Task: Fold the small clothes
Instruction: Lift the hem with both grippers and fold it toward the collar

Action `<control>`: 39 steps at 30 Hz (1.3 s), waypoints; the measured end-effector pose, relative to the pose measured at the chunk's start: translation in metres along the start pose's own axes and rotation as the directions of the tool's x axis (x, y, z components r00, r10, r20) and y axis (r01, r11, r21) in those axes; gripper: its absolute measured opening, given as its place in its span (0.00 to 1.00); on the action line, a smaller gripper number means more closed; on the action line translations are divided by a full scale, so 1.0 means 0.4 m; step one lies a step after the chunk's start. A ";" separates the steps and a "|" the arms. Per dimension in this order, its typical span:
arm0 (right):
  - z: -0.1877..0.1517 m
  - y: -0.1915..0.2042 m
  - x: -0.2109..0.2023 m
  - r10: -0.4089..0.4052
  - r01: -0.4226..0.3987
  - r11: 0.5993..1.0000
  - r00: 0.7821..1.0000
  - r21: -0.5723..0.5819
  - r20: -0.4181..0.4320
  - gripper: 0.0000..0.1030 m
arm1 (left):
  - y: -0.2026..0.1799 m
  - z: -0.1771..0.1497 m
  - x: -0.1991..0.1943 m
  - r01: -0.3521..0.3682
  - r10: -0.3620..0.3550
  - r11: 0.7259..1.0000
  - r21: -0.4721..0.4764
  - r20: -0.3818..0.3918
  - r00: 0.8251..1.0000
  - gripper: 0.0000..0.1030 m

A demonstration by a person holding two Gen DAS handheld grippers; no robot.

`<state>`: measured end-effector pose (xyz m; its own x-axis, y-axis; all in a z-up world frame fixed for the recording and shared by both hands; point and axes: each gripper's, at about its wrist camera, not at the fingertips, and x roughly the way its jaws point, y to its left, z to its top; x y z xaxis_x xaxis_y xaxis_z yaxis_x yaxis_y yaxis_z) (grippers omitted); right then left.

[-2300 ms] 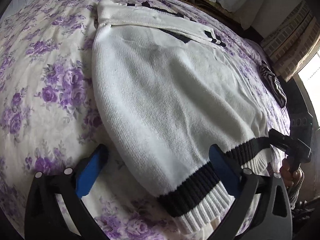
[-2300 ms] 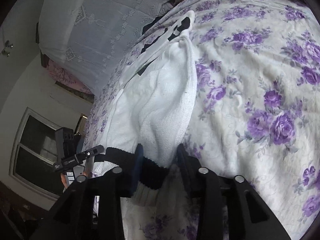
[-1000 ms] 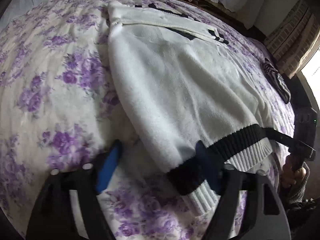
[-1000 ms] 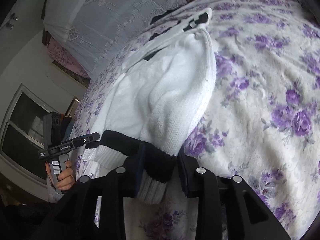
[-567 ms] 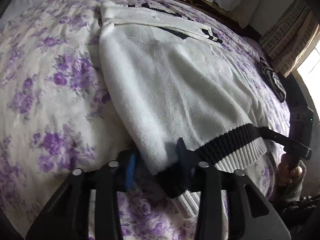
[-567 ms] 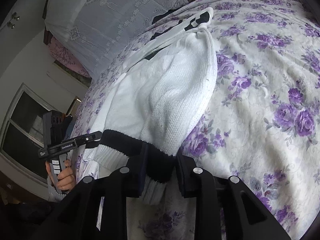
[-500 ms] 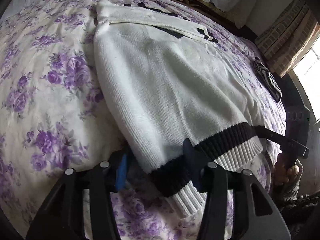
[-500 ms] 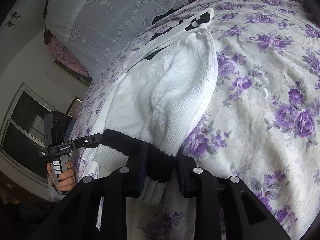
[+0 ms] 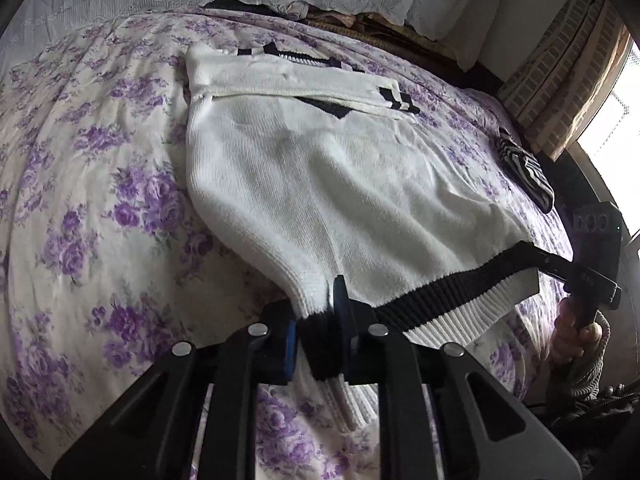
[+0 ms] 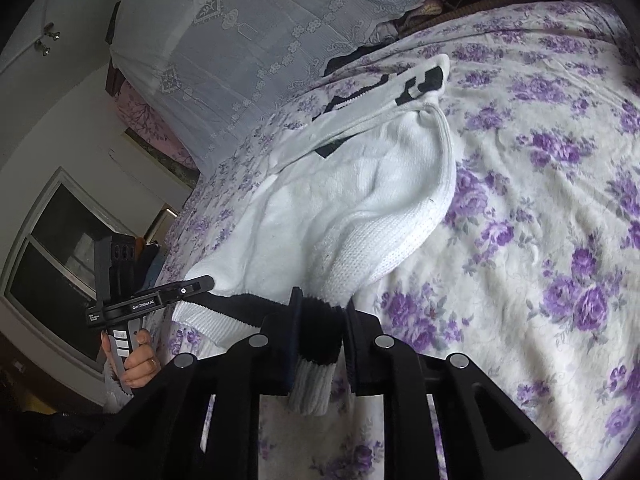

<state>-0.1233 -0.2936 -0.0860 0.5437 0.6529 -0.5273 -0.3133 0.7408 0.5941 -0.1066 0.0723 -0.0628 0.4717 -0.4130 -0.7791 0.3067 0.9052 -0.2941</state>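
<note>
a white knitted sweater with a black-and-white ribbed hem (image 9: 320,184) lies spread on the purple-flowered bedsheet (image 9: 80,200), collar at the far end. the left gripper (image 9: 318,334) pinches the near left hem corner, jaws narrow on the black band. the right gripper (image 10: 320,334) clamps the near right hem corner likewise. a striped black-and-white cloth (image 9: 524,172) lies far right.

Both grippers clamped low, side by side.
Left black two-finger gripper (image 9: 320,332) pinched tight on the black ribbed hem of the white knit sweater (image 9: 332,184); right black two-finger gripper (image 10: 320,332) likewise closed on that hem's other corner, handle gripped in a bare hand (image 9: 576,336).
</note>
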 end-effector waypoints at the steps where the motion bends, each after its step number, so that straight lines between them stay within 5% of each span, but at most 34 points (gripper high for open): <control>1: 0.011 0.007 0.001 0.000 0.000 1.000 1.000 -0.006 0.004 0.18 | -0.003 0.011 -0.002 -0.008 0.008 1.000 0.006 0.006 1.000 0.14; 39: 0.448 -0.102 0.255 -0.120 0.119 0.986 0.993 0.114 -0.001 0.18 | 0.106 0.467 0.154 -0.135 0.135 0.990 -0.040 0.017 0.991 0.13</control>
<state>0.0844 -0.2855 -0.0553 0.5764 0.5596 -0.5955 -0.1553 0.7905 0.5925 0.0898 0.0664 -0.0198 0.5227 -0.2884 -0.8023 0.2075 0.9558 -0.2083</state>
